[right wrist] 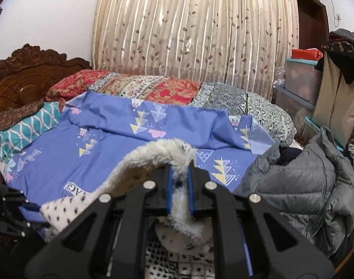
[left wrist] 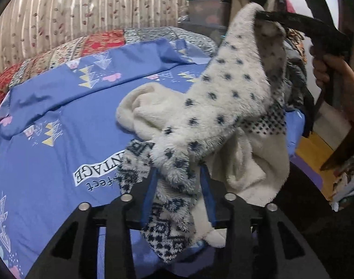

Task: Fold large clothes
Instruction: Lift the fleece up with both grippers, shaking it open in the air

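Observation:
A white fleece garment (left wrist: 223, 97) with dark blue dots and a patterned hem hangs crumpled over the blue bed sheet (left wrist: 60, 121). My left gripper (left wrist: 179, 176) is shut on its lower fuzzy edge near the hem. My right gripper (right wrist: 180, 176) is shut on another fuzzy edge of the same garment (right wrist: 158, 151), held higher; it also shows in the left wrist view (left wrist: 260, 14) at the upper right, lifting the cloth. The garment's cream lining (left wrist: 149, 102) bunches on the sheet between them.
A grey puffer jacket (right wrist: 305, 186) lies at the bed's right side. A patchwork quilt (right wrist: 153, 88) and a teal pillow (right wrist: 25, 127) lie near the carved wooden headboard (right wrist: 25, 76). Plastic storage boxes (right wrist: 300, 81) and hanging clothes (right wrist: 339, 74) stand by the curtain (right wrist: 188, 28).

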### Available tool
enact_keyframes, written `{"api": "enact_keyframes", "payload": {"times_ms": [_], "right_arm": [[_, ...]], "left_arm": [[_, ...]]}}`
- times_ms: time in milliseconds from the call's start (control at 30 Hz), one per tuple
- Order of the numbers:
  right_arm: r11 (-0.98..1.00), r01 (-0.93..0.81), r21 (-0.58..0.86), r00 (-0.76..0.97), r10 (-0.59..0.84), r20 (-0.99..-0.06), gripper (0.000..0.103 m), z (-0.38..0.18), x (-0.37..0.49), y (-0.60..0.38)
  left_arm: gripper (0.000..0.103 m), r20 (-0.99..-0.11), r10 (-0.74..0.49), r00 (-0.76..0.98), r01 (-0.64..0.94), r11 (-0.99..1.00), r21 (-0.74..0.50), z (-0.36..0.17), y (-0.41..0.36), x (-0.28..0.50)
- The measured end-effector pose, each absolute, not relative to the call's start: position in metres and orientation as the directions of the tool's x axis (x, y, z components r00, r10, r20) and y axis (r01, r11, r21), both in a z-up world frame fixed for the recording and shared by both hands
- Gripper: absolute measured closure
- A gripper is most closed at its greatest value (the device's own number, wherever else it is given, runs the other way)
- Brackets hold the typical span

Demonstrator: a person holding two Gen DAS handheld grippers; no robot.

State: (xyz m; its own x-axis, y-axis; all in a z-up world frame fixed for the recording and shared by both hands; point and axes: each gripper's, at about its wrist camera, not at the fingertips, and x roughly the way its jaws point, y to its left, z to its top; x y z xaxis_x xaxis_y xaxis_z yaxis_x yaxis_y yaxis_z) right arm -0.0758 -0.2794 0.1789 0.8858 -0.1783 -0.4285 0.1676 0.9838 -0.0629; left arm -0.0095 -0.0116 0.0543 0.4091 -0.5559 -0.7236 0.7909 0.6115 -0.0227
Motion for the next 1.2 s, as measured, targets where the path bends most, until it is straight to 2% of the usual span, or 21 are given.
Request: {"api": "enact_keyframes", "payload": {"times_ms": [200,333,367,400,433,567,800,967,1100,1200], "right_arm": [[0.985,0.153,-0.078,0.892,-0.172,-0.419,0.093,0.188,-0.075,-0.27],[0.985,0.15,-0.081,0.894,-0.17,-0.415,0.093,0.194,-0.076,-0.267],[0.985,0.151,-0.085,0.896,-0.172,-0.41,0.093,0.196,-0.077,-0.267],[0.985,0.15,-0.083,0.899,-0.171,-0.404,0.093,0.201,-0.079,-0.266],[0.986,0.147,-0.08,0.902,-0.167,-0.398,0.093,0.204,-0.081,-0.267],[0.99,0.123,-0.062,0.939,-0.136,-0.315,0.093,0.241,-0.1,-0.26],[0.999,0.032,-0.018,0.997,-0.034,-0.075,0.093,0.338,-0.153,-0.247],[0.998,-0.017,-0.06,0.998,0.02,0.055,0.093,0.412,-0.187,-0.23],[0.995,-0.029,-0.096,0.996,0.037,0.084,0.093,0.462,-0.195,-0.219],[0.991,-0.01,-0.132,0.997,0.02,0.075,0.093,0.475,-0.185,-0.215]], "left_arm": [[0.027,-0.74,-0.517,0.43,0.794,0.607,0.036,0.038,-0.031,0.004],[0.028,-0.737,-0.51,0.443,0.764,0.645,0.013,0.022,-0.04,0.025],[0.052,-0.729,-0.51,0.457,0.752,0.66,0.01,0.023,-0.041,0.027],[0.068,-0.724,-0.51,0.464,0.739,0.673,0.0,0.025,-0.041,0.03],[0.068,-0.712,-0.506,0.486,0.719,0.695,-0.003,0.03,-0.039,0.032],[0.071,-0.594,-0.501,0.629,0.639,0.769,0.028,0.079,-0.017,0.029],[0.071,-0.211,-0.479,0.852,0.492,0.87,0.015,0.246,0.057,-0.013],[0.071,-0.005,-0.384,0.923,0.382,0.916,0.124,0.354,0.072,-0.064],[0.071,0.088,-0.346,0.934,0.331,0.933,0.143,0.418,0.073,-0.084],[0.071,0.112,-0.327,0.939,0.307,0.937,0.165,0.44,0.068,-0.085]]}}
